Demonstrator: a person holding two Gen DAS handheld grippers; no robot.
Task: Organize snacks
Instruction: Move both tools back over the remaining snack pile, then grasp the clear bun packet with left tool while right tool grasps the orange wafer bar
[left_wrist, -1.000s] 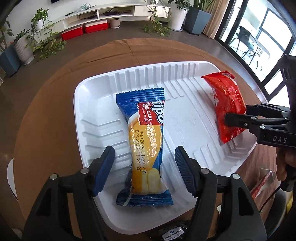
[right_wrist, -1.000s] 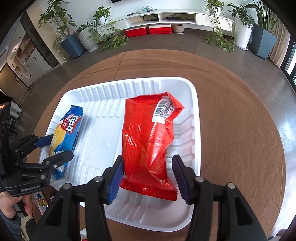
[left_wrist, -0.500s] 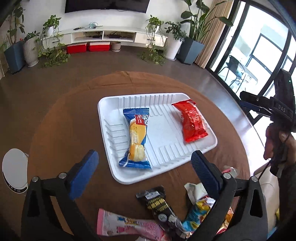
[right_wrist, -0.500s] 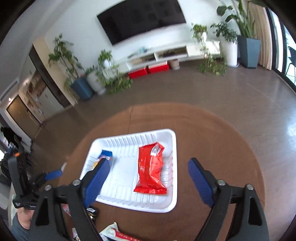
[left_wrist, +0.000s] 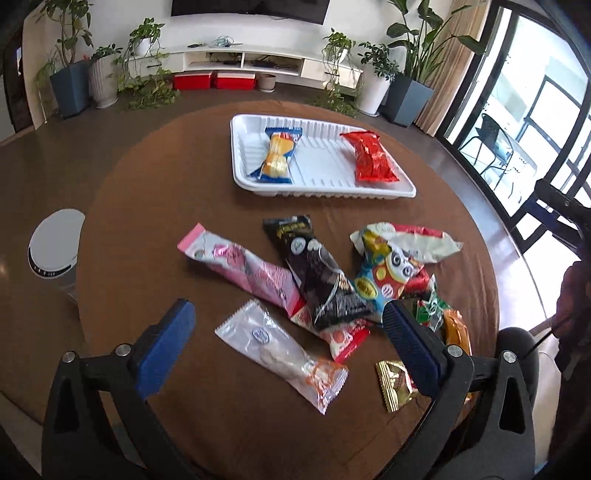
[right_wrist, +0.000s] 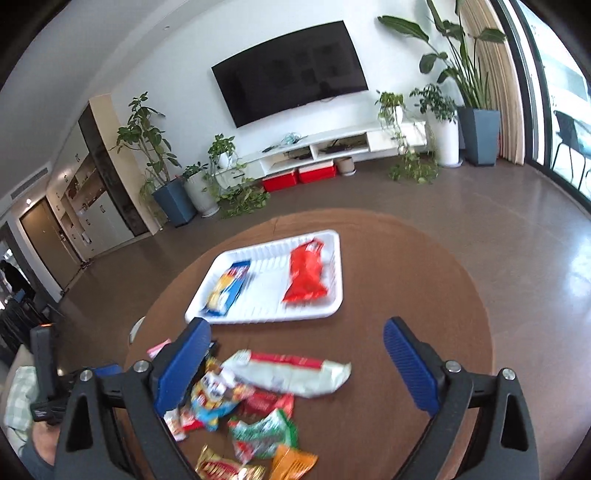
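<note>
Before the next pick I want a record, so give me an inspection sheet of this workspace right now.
Surface: round table under a brown cloth.
Job's things: white tray holds a blue roll cake pack and a red bag, apart from each other.
Clutter: loose snacks near the table's front edge, among them a pink pack, a black pack and a clear pack.
Claws: left claw open and empty; right claw opening, nothing between its pads.
Cables: nothing seen on the table.
Surroundings: wall television, potted plants, white stool.
</note>
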